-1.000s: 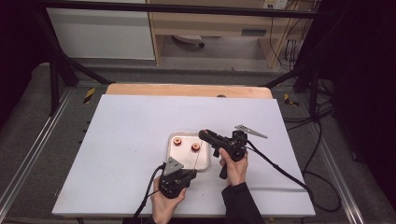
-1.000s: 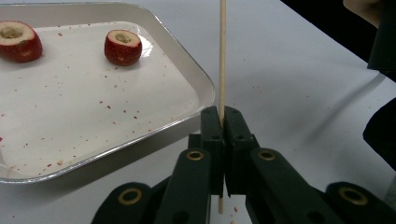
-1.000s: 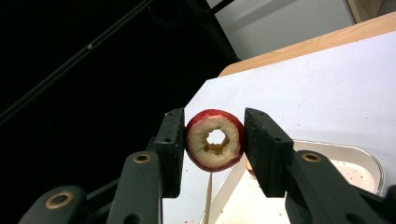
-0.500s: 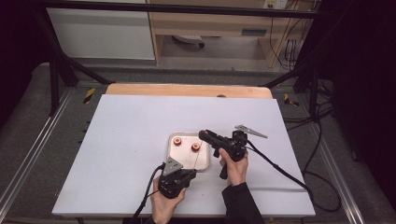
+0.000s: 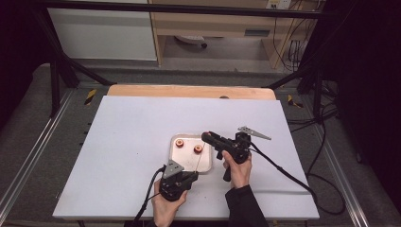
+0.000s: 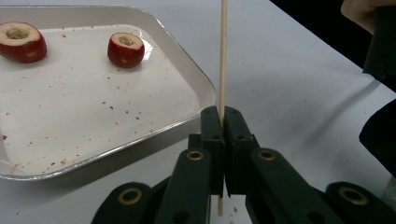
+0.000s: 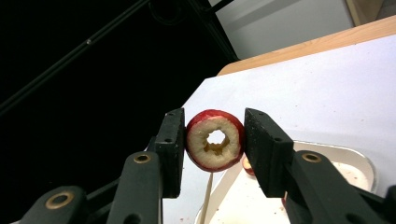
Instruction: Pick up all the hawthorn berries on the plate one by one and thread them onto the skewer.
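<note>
My left gripper (image 6: 222, 116) is shut on a thin wooden skewer (image 6: 222, 56), which stands upright beside the tray's near corner. From above, the left gripper (image 5: 182, 177) sits at the table's front and the skewer (image 5: 204, 158) rises towards the right gripper (image 5: 208, 138). That right gripper (image 7: 215, 133) is shut on a cored red fruit piece (image 7: 201, 142), hole facing the camera. The skewer (image 7: 207, 196) comes up to the fruit's underside; I cannot tell whether it enters. Two more cored red fruit pieces (image 6: 21, 42) (image 6: 125, 49) lie in the white tray (image 6: 205, 93).
The tray (image 5: 187, 163) lies in the middle of the white table (image 5: 127, 142), speckled with red crumbs. A wooden strip (image 5: 189, 91) runs along the table's far edge. Cables trail off to the right (image 5: 283, 172). The person's hands hold both grippers at the front edge.
</note>
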